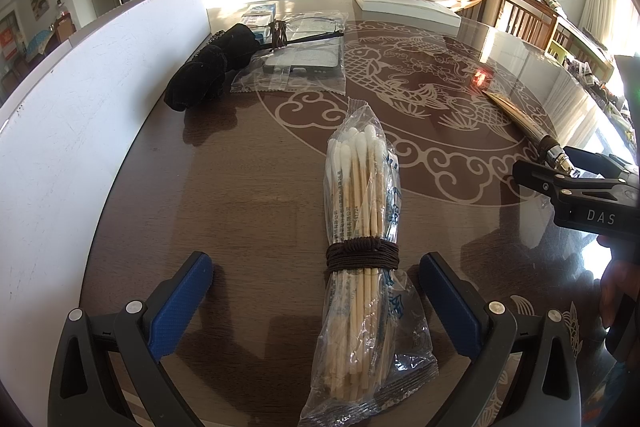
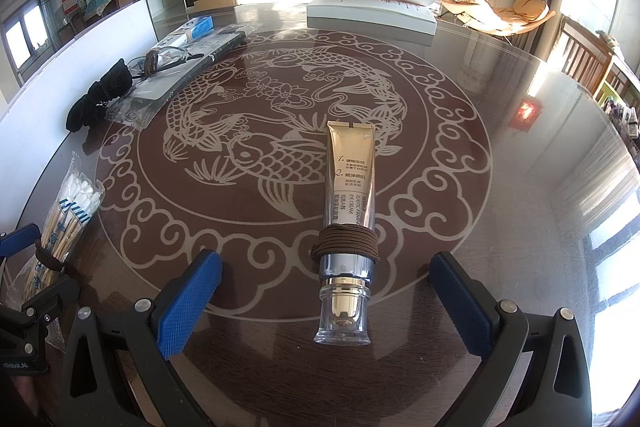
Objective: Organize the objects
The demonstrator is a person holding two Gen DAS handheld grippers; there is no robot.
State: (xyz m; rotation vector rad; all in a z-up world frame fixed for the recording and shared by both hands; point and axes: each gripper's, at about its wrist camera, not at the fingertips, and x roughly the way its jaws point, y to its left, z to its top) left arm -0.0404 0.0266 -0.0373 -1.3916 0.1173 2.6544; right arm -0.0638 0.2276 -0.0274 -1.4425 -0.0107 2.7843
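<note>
A clear bag of cotton swabs, bound with a brown hair tie, lies on the table between the fingers of my open left gripper; it also shows at the left of the right wrist view. A gold eye cream tube with a clear cap, wrapped with a brown hair tie, lies between the fingers of my open right gripper. The tube and right gripper also show at the right of the left wrist view. Neither gripper touches its object.
A black cloth pouch, a bagged phone case and glasses lie at the far left by a white board. A white box stands at the back. The round table has a fish pattern under glass.
</note>
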